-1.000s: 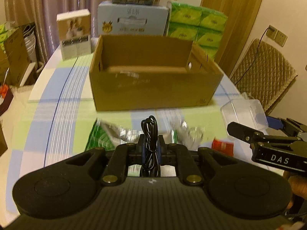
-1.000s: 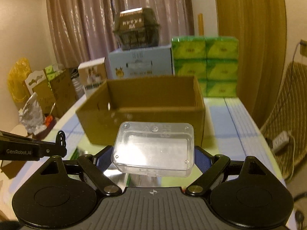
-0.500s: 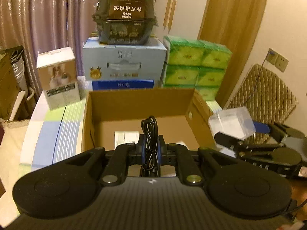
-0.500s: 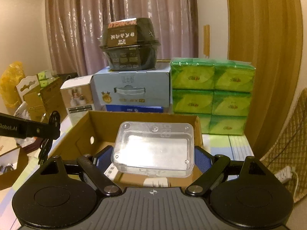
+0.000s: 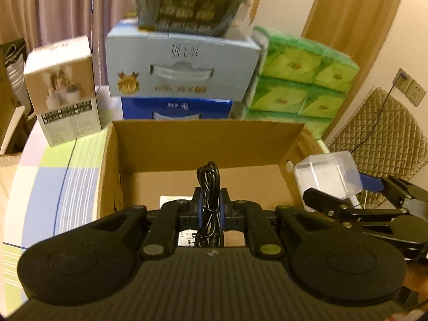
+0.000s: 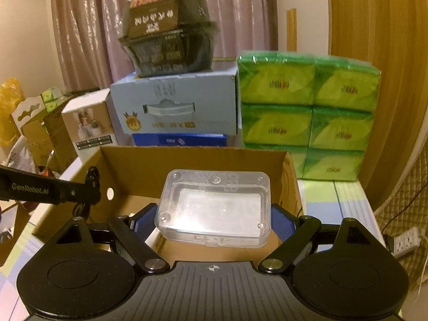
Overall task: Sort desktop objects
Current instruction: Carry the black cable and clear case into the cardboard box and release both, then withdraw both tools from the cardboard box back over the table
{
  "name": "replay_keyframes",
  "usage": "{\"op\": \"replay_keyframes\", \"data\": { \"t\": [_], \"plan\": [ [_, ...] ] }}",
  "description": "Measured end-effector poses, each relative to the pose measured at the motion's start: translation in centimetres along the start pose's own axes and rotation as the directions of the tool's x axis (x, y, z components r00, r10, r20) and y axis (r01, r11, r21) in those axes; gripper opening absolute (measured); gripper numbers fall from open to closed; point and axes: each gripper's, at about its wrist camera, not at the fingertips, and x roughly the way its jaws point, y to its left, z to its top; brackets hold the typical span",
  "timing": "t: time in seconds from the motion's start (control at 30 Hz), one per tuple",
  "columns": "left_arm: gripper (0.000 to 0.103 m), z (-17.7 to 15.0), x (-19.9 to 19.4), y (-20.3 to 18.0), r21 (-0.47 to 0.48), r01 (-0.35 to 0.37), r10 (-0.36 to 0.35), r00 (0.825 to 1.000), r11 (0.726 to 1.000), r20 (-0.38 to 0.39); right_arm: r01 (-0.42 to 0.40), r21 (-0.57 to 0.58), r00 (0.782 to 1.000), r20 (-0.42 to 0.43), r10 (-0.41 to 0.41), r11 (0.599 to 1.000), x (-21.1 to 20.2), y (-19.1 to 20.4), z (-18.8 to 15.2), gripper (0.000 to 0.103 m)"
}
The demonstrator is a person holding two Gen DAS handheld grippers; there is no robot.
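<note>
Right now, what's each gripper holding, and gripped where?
Left gripper: coiled black cable, pinched across the bundle's middle. Right gripper: clear plastic box, clamped at its two short ends.

The open brown cardboard box (image 5: 203,144) stands on the table (image 5: 56,176) directly ahead of the left hand-held gripper (image 5: 208,208), with a white paper slip (image 5: 171,200) inside. Behind it sit stacked blue cartons (image 5: 182,67). A small white carton (image 5: 62,91) stands to their left, green tissue packs (image 5: 299,85) to their right.

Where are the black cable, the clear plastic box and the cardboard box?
black cable (image 5: 208,187), left wrist view, on its coiled loops.
clear plastic box (image 6: 215,206), right wrist view, on its flat face.
cardboard box (image 5: 208,141), left wrist view, on its far inner wall.
</note>
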Motion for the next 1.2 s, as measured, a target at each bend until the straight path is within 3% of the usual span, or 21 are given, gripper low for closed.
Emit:
{"op": "replay_keyframes", "data": {
  "t": [0.33, 0.67, 0.87, 1.03, 1.2],
  "plan": [
    [0.014, -0.5, 3.1, 0.9, -0.035, -0.018, 0.017, 0.999, 0.999, -0.033, 0.004, 0.002, 1.0, -0.018, -0.004, 1.0, 1.3, -0.5, -0.6, 0.085],
    [0.029, -0.7, 1.1, 1.2, -0.009, -0.027, 0.027, 1.0, 1.0, -0.004, -0.002, 0.01, 1.0, -0.026, 0.002, 1.0, 1.8, -0.4, -0.1, 0.085],
    [0.035, -0.8, 0.0, 0.7, 0.019, -0.036, 0.036, 0.999, 0.999, 0.016, -0.046, 0.026, 0.999, -0.022, 0.046, 0.999, 2.1, -0.2, 0.3, 0.086],
    [0.048, -1.6, -1.5, 0.9, 0.007, -0.034, 0.034, 0.999, 0.999, 0.041, -0.039, 0.029, 0.999, -0.001, 0.039, 0.999, 0.7, -0.3, 0.6, 0.087],
    [0.053, -3.0, -3.6, 0.9, 0.007, -0.042, 0.042, 0.997, 0.999, 0.067, -0.042, 0.037, 0.999, 0.013, 0.042, 0.998, -1.9, -0.4, 0.1, 0.089]
  ]
}}
